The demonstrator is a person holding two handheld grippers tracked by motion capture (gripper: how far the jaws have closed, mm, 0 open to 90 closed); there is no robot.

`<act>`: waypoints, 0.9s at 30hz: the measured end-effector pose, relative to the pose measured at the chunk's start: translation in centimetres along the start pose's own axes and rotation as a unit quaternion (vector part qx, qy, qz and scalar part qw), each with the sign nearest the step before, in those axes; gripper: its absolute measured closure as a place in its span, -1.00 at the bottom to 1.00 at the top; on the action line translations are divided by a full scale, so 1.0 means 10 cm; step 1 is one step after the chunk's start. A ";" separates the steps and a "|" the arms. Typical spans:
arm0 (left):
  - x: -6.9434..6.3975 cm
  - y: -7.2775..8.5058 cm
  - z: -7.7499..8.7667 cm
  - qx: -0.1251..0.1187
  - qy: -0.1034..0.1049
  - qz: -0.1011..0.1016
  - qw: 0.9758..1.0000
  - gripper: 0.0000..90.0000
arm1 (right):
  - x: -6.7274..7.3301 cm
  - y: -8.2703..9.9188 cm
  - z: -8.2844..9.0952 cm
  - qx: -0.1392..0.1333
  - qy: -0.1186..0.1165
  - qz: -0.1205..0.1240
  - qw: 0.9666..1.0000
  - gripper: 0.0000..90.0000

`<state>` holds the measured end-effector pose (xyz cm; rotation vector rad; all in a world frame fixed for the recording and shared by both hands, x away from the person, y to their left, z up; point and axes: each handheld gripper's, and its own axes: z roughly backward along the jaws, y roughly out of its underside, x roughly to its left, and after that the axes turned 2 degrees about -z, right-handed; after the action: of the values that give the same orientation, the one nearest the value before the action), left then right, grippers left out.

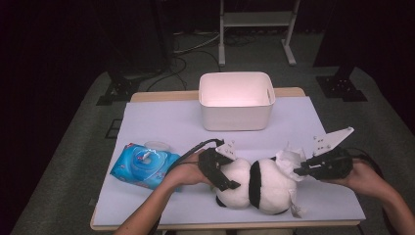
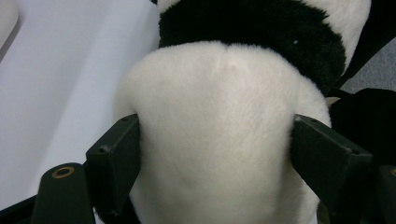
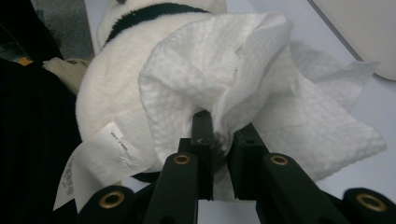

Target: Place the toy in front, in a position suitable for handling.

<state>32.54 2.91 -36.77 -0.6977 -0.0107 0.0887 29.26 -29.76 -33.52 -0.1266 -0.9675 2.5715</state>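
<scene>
1. The panda point(image 1: 254, 183) lies on its side at the near edge of the table, between the two claws.
2. It is white and fluffy, with a black band point(image 1: 254, 182) around its middle.
3. The left claw point(image 1: 219, 169) squeezes the panda's white end. In the left gripper view, the two black jaws press into the fur point(image 2: 217, 135), one on each side.
4. So the left claw is spread wide, but it is pinching the panda.
5. The right claw point(image 1: 299, 170) is at the panda's other end. Its jaws are pressed close together, and they pinch a wipe point(image 3: 233, 79).
6. The wipe is white and crumpled. It sits right in front of the right claw's tips and lies against the panda's fur.
7. A white tag point(image 3: 95, 161) hangs off the panda, down and to the left of the jaws in the right gripper view.
8. A hand point(image 1: 188, 172) holds the left claw, and another hand point(image 1: 359, 175) holds the right claw.
9. A blue pack point(image 1: 144, 165) lies just to the left of the left claw.
10. A white bin point(image 1: 236, 100) stands past both claws, farther back on the table.
11. The table has a pale sheet point(image 1: 151, 120) on top.
</scene>
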 end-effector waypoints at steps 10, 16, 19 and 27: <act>0.02 -0.03 -0.03 0.002 -0.003 0.008 1.000 -0.54 | 0.08 -0.13 0.00 0.012 0.003 0.027 1.000 0.79; 0.01 -0.05 -0.04 0.007 -0.010 0.012 1.000 -0.54 | 0.11 -0.21 -0.02 0.008 -0.006 0.037 0.999 0.79; 0.01 -0.07 -0.06 0.009 -0.015 0.015 1.000 -0.54 | 0.12 -0.25 -0.03 0.009 -0.009 0.040 0.999 0.79; 0.01 -0.13 -0.09 0.015 -0.018 0.021 1.000 -0.55 | 0.23 -0.47 -0.24 0.031 -0.028 0.070 0.997 0.77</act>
<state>32.81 1.41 -36.62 -0.6671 -0.0288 0.1409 29.15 -24.15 -32.19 -0.1082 -0.9291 2.7436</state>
